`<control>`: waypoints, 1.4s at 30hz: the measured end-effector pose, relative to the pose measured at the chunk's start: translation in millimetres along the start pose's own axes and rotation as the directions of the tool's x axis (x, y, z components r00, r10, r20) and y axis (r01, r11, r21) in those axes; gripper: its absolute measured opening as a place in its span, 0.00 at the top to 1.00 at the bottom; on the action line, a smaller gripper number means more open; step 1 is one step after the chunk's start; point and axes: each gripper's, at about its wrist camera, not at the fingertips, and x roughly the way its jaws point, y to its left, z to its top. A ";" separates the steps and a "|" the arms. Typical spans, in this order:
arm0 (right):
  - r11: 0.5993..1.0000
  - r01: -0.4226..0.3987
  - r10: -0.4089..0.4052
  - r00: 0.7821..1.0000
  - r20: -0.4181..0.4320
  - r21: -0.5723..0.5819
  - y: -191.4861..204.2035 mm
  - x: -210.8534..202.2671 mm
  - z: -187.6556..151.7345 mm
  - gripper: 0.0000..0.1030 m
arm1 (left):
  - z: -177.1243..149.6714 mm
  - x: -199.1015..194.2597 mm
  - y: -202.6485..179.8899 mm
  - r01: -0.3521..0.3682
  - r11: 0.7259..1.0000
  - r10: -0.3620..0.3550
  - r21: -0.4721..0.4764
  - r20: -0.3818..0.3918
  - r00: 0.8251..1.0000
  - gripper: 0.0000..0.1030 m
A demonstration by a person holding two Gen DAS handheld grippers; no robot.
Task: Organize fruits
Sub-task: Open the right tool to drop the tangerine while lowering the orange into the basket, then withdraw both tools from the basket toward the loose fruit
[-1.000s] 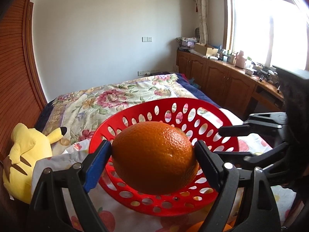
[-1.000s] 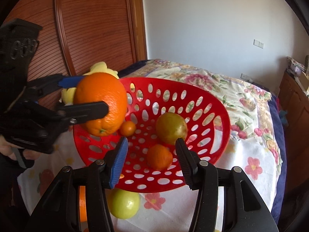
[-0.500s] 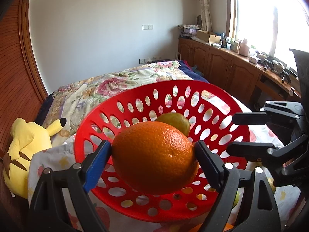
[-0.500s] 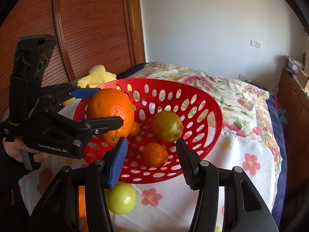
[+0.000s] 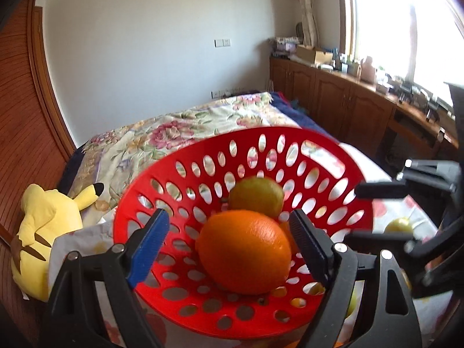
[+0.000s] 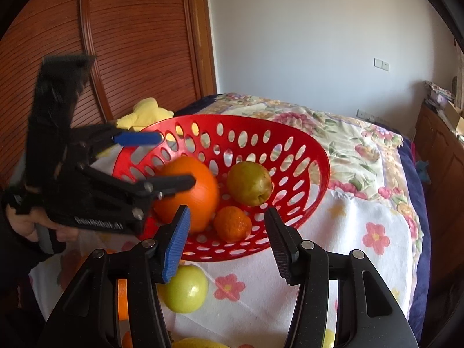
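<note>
A red perforated basket (image 5: 162,179) (image 6: 307,148) stands on the flowered bed cover. A large orange (image 5: 245,252) (image 6: 192,191) lies inside it, beside a yellow-green pear (image 5: 256,195) (image 6: 249,182) and a small mandarin (image 6: 233,221). My left gripper (image 5: 229,246) (image 6: 171,159) is open over the basket's near side, its fingers apart from the orange. My right gripper (image 6: 227,243) (image 5: 374,211) is open and empty in front of the basket. A green apple (image 6: 187,288) lies on the cover below the right gripper's blue finger.
A yellow plush toy (image 5: 46,226) (image 6: 146,113) lies left of the basket against the wooden wardrobe (image 6: 130,43). More fruit lies on the cover near the front edge: an orange piece (image 6: 121,298) and a yellow one (image 6: 197,342). Wooden cabinets (image 5: 333,98) line the window wall.
My left gripper opened and let go of the large orange, which now rests in the basket. The right gripper stayed open and nearly still.
</note>
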 end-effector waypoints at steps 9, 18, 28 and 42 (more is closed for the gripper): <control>1.000 0.004 -0.004 1.000 0.026 0.013 7.2 -17.1 -1.9 0.47 | -13.4 -25.5 3.9 0.020 0.999 -0.019 -0.034 0.035 0.999 0.17; 0.998 0.030 -0.032 0.998 0.048 0.053 20.4 -45.4 -21.9 0.46 | -43.3 -66.3 -7.7 0.034 0.999 -0.032 -0.023 0.068 0.997 0.17; 0.992 0.071 -0.075 0.996 0.039 0.106 35.4 -65.9 -68.9 0.45 | -90.6 -92.8 -16.1 0.044 0.998 -0.040 -0.042 0.072 0.997 0.17; 0.973 0.099 -0.102 0.995 0.003 0.209 29.5 -68.3 -117.1 0.34 | -139.8 -101.3 -20.5 0.058 0.994 -0.054 -0.091 0.048 0.997 0.17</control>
